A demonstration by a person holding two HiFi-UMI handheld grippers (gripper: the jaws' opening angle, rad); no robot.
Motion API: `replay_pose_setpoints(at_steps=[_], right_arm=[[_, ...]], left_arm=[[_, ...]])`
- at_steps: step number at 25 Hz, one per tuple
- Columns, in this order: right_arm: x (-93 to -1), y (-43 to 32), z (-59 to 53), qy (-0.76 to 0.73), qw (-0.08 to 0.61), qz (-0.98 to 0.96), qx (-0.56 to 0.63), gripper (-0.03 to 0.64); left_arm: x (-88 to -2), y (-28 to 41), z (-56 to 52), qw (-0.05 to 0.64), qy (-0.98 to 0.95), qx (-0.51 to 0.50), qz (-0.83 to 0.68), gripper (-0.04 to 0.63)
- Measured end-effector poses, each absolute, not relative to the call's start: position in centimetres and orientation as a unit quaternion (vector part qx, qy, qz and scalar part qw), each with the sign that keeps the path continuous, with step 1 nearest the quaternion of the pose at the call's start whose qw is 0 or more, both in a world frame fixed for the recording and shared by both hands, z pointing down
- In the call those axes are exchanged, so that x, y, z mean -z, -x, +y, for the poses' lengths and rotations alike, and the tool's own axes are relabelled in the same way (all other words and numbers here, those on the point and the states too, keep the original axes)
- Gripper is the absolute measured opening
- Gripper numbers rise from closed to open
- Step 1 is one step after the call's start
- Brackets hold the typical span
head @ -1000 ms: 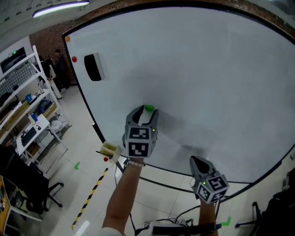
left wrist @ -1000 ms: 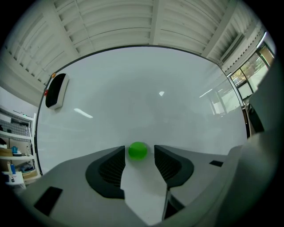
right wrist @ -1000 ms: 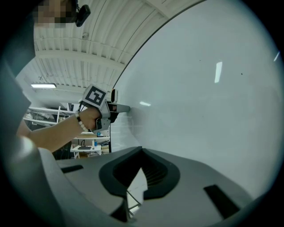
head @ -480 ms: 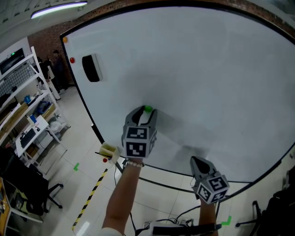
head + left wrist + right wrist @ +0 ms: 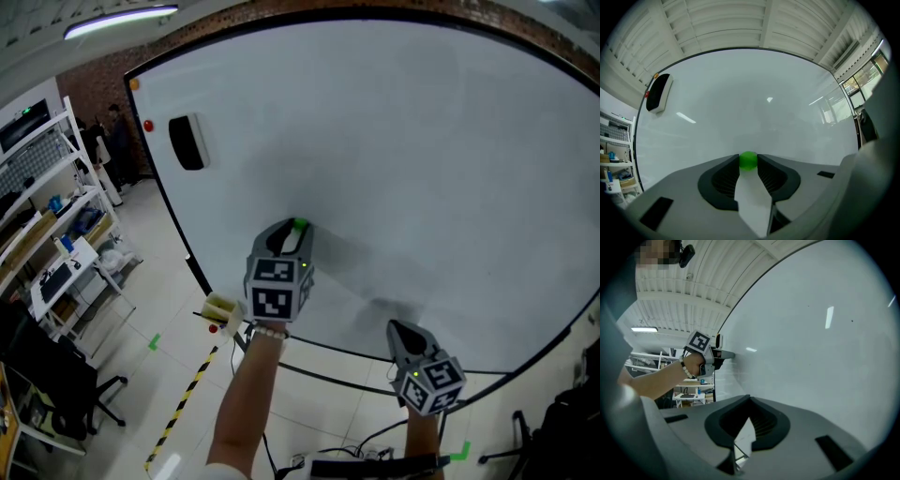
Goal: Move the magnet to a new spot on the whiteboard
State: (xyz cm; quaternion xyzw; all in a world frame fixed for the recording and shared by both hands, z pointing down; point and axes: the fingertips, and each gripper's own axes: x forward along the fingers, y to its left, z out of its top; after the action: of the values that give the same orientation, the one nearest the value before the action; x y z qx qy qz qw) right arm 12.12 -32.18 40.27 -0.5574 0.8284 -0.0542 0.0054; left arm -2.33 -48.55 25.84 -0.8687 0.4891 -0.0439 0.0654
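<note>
A small green magnet (image 5: 300, 224) sits on the big whiteboard (image 5: 422, 169), low and left of centre. My left gripper (image 5: 297, 229) points straight at the board. Its jaws are closing round the green magnet (image 5: 749, 160), and both tips touch its sides. My right gripper (image 5: 395, 324) hangs lower right near the board's bottom edge, shut, nothing in it. In the right gripper view the jaws of my right gripper (image 5: 750, 398) meet at their tips, and the left gripper (image 5: 725, 355) shows at the board with a hand around it.
A black eraser (image 5: 188, 142) clings to the board's upper left, with a red magnet (image 5: 147, 126) and an orange magnet (image 5: 135, 83) beside it. A yellow box (image 5: 222, 306) sits at the board's lower left edge. Shelves (image 5: 56, 216) and a black chair (image 5: 56, 384) stand left.
The left gripper has slid slightly down and left while staying on the green magnet. The right gripper has not moved.
</note>
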Motion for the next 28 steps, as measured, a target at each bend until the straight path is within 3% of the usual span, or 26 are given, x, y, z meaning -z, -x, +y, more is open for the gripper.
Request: replay_pose_setpoints(at_steps=[12,28], right_arm=[[-39.4,-11.1,-32.6,0.529,0.008,0.848,0.046,0.009],[-43.6,-7.9,-30.5,0.392,-0.021,0.915,0.096,0.009]], left_arm=[[-26.9,4.9,-42.2,0.048,0.876,0.025,0.479,0.123],[-44.7,8.1,-29.5,-0.136,0.808,0.052,0.57,0.122]])
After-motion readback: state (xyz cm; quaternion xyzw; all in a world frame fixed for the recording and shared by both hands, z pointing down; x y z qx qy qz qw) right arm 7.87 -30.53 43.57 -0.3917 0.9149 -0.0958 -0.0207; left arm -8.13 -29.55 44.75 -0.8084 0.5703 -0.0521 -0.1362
